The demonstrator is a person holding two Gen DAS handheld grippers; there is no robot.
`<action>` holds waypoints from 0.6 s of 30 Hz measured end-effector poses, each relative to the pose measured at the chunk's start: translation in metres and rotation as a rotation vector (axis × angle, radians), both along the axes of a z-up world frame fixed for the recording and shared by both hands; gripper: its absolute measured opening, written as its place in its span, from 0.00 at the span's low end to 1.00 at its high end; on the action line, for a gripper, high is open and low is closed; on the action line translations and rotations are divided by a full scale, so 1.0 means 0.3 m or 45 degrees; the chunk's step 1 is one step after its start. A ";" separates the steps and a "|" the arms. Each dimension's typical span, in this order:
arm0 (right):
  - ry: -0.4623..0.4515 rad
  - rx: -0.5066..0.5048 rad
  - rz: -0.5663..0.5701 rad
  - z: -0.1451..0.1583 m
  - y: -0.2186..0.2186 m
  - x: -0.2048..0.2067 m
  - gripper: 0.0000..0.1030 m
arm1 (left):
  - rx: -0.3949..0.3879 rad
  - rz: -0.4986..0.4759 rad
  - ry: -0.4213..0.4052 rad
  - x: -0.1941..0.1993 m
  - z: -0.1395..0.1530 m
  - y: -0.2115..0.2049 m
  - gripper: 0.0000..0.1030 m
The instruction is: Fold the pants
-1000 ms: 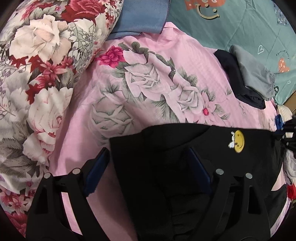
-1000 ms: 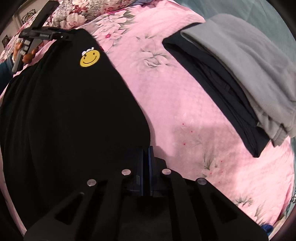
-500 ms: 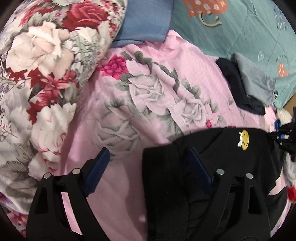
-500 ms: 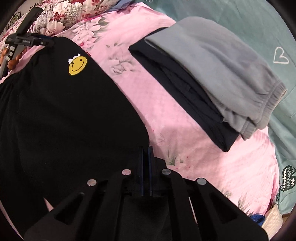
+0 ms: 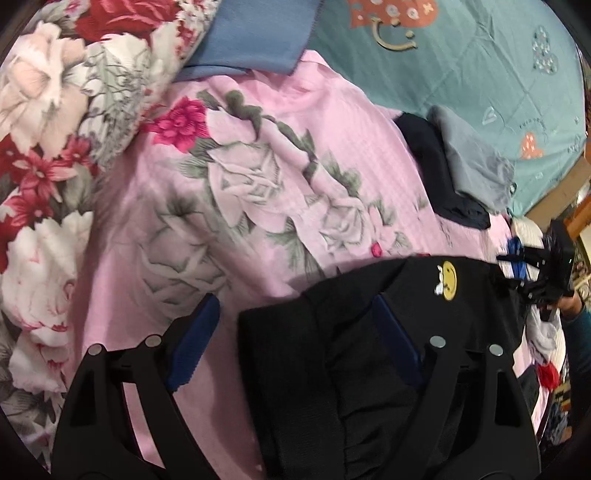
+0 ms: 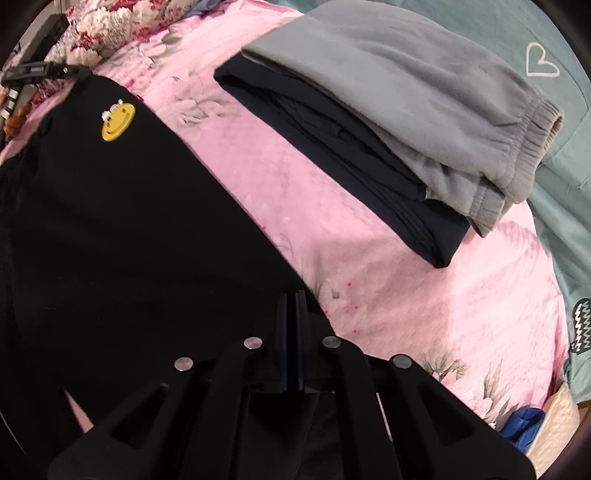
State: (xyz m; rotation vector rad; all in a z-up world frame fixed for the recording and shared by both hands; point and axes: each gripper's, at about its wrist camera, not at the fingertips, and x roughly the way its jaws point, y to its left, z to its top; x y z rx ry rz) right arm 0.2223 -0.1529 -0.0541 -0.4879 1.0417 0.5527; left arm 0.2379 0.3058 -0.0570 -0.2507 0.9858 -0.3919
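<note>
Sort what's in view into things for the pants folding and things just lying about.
For the job: black pants, right claw shut on them, left claw open.

Lying about: grey sweatpants, dark folded garment, floral pillow, blue cloth.

A pink bedspread printed with pale grey roses [image 5: 258, 177] covers the bed. On it lies a folded dark navy garment [image 6: 347, 155], with folded grey fleece sweatpants [image 6: 417, 92] stacked on top. A teal quilt with heart motifs [image 5: 461, 66] lies beyond them. A bulky floral comforter in red and cream [image 5: 48, 122] sits beside a blue cloth [image 5: 255, 33].
</note>
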 end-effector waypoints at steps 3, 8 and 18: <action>-0.050 0.110 0.043 0.060 -0.004 -0.016 0.51 | 0.007 -0.079 0.002 -0.011 -0.002 -0.033 0.67; 0.012 0.209 0.041 0.074 -0.010 0.011 0.51 | 0.066 -0.145 -0.061 -0.046 0.030 -0.063 0.35; 0.062 0.120 0.029 -0.042 0.076 0.073 0.25 | 0.166 -0.119 -0.215 -0.123 0.110 -0.078 0.34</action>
